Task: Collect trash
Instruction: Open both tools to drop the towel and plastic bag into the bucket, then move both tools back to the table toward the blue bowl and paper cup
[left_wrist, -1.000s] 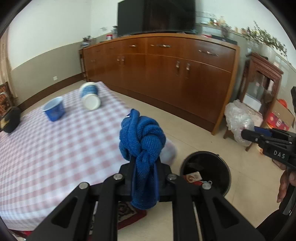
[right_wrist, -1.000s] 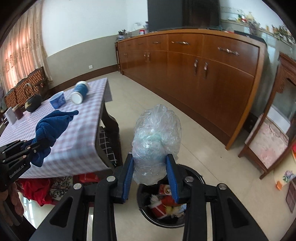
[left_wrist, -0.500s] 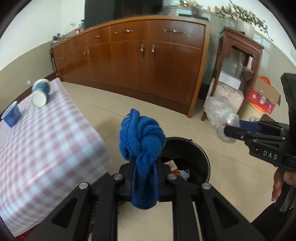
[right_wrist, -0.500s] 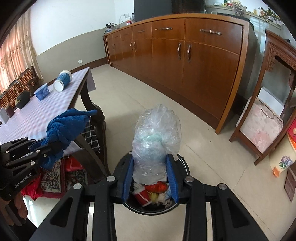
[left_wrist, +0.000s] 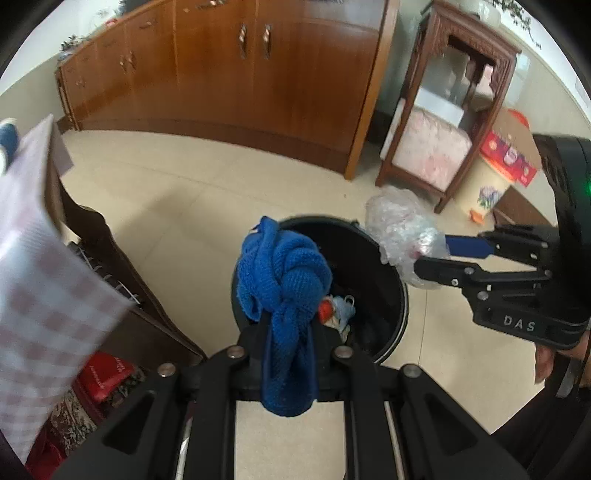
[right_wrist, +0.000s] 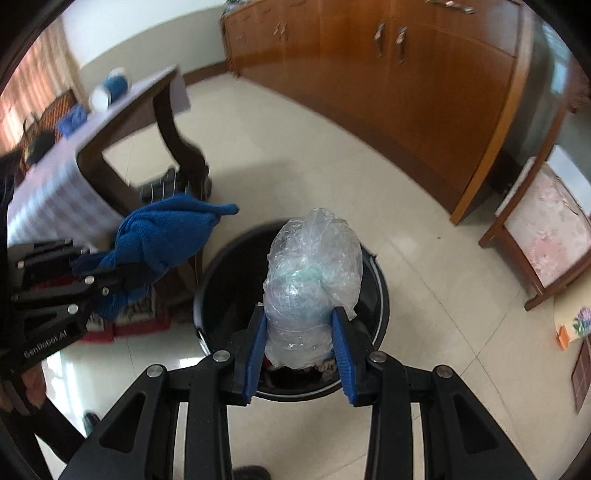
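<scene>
A knotted blue knit cloth is clamped in my left gripper, which is shut on it above the near rim of a round black trash bin. My right gripper is shut on a crumpled clear plastic bag, held over the same bin. From the left wrist view the right gripper comes in from the right with the bag over the bin's far rim. The right wrist view shows the left gripper with the cloth at the bin's left. Red and white scraps lie inside the bin.
A dark wooden table with a checked cloth stands left of the bin, with blue cups on it. A long brown sideboard lines the far wall. A small wooden stand and boxes sit at the right. A red item lies under the table.
Both grippers have sunk toward the bin and tilted further down. The table has slid off to the left of both views, and the bin now sits right under the cloth and the bag.
</scene>
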